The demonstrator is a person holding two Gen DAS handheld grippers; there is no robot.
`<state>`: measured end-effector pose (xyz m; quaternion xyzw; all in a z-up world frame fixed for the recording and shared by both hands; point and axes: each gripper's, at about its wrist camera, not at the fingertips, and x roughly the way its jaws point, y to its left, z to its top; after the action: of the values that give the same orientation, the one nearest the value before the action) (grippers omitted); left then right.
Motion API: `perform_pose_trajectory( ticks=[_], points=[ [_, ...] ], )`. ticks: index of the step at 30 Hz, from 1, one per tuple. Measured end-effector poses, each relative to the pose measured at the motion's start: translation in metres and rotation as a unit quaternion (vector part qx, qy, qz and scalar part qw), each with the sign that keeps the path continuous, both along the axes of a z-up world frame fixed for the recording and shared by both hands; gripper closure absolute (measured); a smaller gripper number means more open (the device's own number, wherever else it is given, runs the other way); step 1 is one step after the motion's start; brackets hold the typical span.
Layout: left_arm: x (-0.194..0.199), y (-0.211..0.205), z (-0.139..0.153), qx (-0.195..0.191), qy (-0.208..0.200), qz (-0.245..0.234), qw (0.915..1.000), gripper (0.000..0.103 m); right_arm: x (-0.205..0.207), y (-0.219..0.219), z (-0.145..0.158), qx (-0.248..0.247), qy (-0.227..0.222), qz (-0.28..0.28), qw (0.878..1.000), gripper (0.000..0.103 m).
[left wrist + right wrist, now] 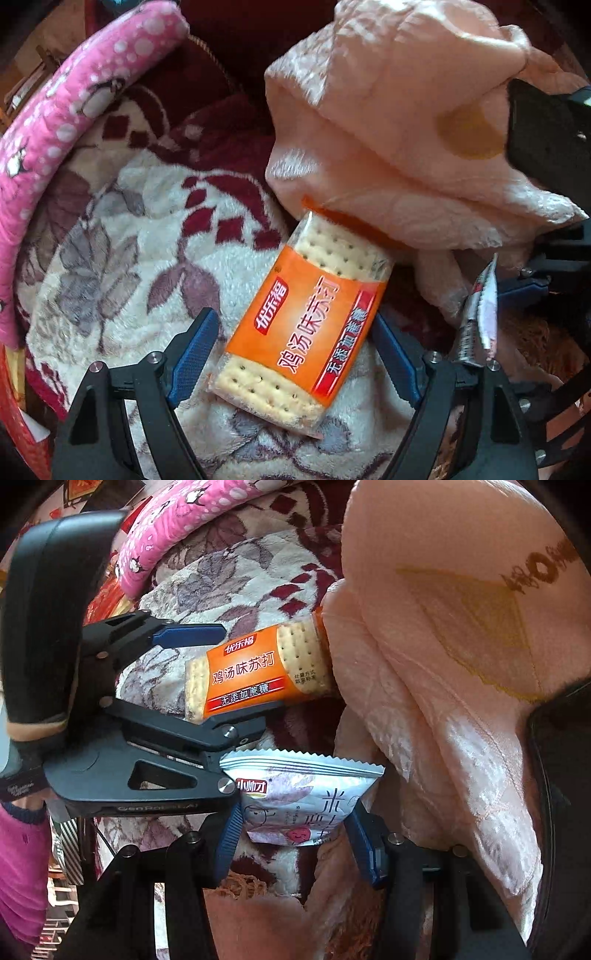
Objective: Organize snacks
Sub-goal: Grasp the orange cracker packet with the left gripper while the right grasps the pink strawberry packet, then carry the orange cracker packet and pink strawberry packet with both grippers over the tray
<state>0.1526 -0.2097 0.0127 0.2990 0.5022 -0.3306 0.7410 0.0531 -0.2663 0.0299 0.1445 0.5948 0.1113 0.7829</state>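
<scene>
Right gripper [295, 830] clamping white snack packet [299, 805], orange cracker pack [255, 672] against peach fabric [443, 686]

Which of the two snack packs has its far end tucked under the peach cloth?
The orange cracker pack, between the left tool's fingers; the white pack sits clear of the peach cloth.

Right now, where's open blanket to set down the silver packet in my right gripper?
Free: the floral blanket between the pink spotted cushion and the orange cracker pack. Crowded: the peach quilt overlaps the pack's far end, and the left gripper straddles it.
</scene>
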Motion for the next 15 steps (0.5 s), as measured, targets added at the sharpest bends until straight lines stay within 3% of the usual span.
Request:
perform_pose_trajectory(
  ticks=[1,4,8,15],
  points=[
    [0.002,0.001,-0.002,-0.004,0.012,0.002,0.9999,0.020,-0.001,0.000,0.000,-0.001,0.000,0.001,1.000,0.046],
    [0.006,0.004,-0.006,-0.009,0.026,0.004,0.9996,0.034,-0.003,-0.002,0.001,0.004,-0.001,-0.002,1.000,0.046],
    [0.000,0.011,-0.002,-0.017,0.023,0.019,0.9994,0.047,-0.003,-0.001,0.002,0.006,-0.004,0.000,1.000,0.046],
    [-0.012,0.047,0.014,-0.049,0.013,0.102,0.9935,0.048,-0.003,0.007,0.007,0.013,-0.014,0.008,1.000,0.046]
  ],
)
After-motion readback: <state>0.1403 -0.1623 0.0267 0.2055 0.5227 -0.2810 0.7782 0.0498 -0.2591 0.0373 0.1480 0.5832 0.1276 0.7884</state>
